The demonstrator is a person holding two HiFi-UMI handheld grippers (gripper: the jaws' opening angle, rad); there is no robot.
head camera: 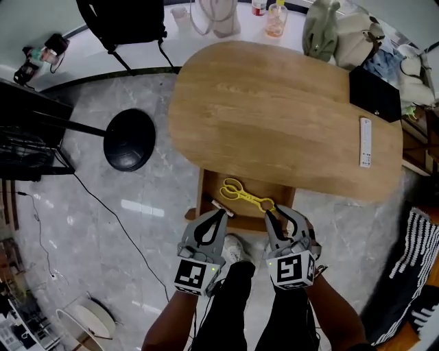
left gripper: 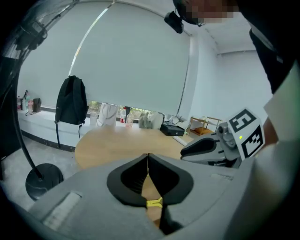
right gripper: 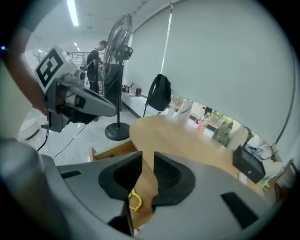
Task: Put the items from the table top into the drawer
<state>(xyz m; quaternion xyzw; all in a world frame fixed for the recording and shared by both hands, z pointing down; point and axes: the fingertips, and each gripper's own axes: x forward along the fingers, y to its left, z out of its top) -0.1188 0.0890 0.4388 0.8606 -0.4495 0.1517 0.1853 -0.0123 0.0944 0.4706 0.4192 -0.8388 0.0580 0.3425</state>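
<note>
An open wooden drawer (head camera: 204, 195) juts out under the near edge of the oval wooden table (head camera: 274, 110). Yellow scissors (head camera: 244, 195) lie inside it; they show below the jaws as a yellow bit (left gripper: 154, 203) and a yellow ring (right gripper: 135, 200). My left gripper (head camera: 221, 214) hangs just in front of the drawer, pads touching, holding nothing. My right gripper (head camera: 274, 216) is beside it at the drawer's right end, with a narrow gap between its pads and nothing in it. A white remote-like bar (head camera: 365, 142) and a black box (head camera: 374, 93) rest on the table's right part.
A fan's black round base (head camera: 129, 139) stands on the marble floor left of the table. A black backpack (head camera: 123, 20), bags (head camera: 343, 34) and a bottle (head camera: 276, 19) line the sill behind. The person's legs (head camera: 233, 301) are below the drawer.
</note>
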